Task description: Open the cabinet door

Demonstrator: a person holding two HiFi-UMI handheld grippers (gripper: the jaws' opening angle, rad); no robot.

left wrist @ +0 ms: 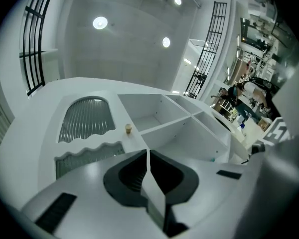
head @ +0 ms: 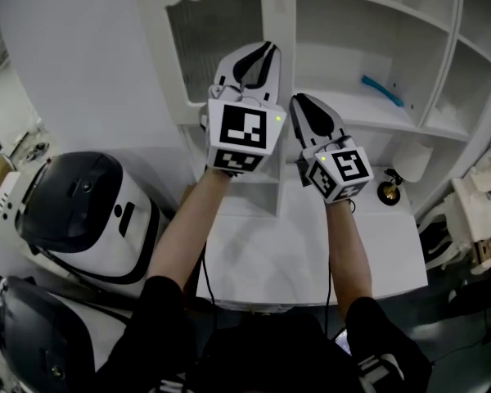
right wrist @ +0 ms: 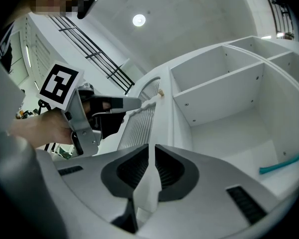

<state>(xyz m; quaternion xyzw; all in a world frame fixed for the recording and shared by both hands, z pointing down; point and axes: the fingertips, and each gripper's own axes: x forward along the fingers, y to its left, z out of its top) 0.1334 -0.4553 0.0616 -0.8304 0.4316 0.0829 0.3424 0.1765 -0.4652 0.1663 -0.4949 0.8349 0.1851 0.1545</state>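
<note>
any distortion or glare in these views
Head view: evenly lit, sharp, the cabinet bows outward. Left gripper view: heavy fisheye, black corners, a ceiling light glares mildly. Right gripper view: same fisheye curving the cabinet's shelves, foreground soft.

Readable writing: none that I can make out in any view.
Marks on left gripper (head: 260,51) cube (head: 246,129): black-and-white square code patterns, no letters or digits.
Marks on right gripper (head: 299,101) cube (head: 344,170): the same sort of square pattern, nothing I can read.
Marks on panel (head: 2,196) at the far left edge: dark print, too small for me to read.
</note>
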